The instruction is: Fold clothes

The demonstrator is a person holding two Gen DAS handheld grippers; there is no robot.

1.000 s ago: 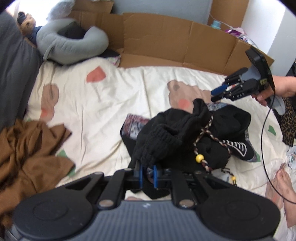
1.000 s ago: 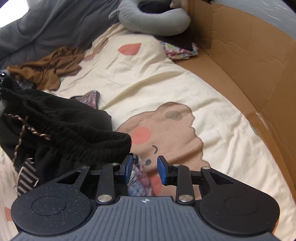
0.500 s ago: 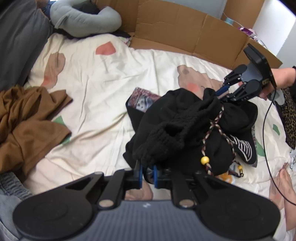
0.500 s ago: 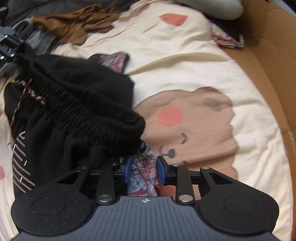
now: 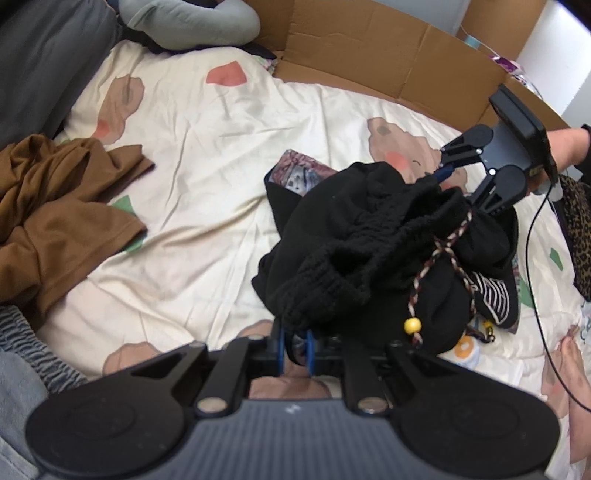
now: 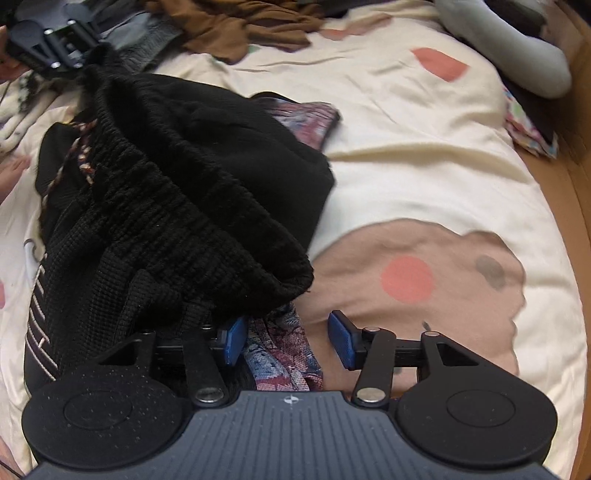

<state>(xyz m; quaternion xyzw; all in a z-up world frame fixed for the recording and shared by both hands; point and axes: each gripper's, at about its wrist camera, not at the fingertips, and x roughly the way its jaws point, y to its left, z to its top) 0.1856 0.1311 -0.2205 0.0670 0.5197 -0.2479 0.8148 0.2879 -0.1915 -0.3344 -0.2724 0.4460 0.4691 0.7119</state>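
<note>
A black knit garment (image 5: 369,240) with an elastic waistband and a braided, beaded drawstring (image 5: 413,325) lies bunched on the cream bedsheet (image 5: 207,147). My left gripper (image 5: 295,347) is shut on the near end of its waistband. In the right wrist view the same garment (image 6: 177,192) stretches away to the left gripper (image 6: 83,64) at the top left. My right gripper (image 6: 288,339) sits at the other waistband end, its jaws opening. A patterned cloth (image 6: 282,350) lies loose between the blue pads (image 6: 341,339), and the black waistband rests against the left pad.
A brown garment (image 5: 55,206) is heaped at the left, below a grey blanket (image 5: 37,66). A grey curved pillow (image 5: 192,26) and a cardboard wall (image 5: 369,62) line the far side. A leopard-print cloth (image 5: 580,229), a cable and a bare foot (image 5: 569,369) are at the right.
The right gripper's jaws have widened and it has rolled and come down at the far end of the waistband. The left gripper has sunk a little, still holding the black garment.
</note>
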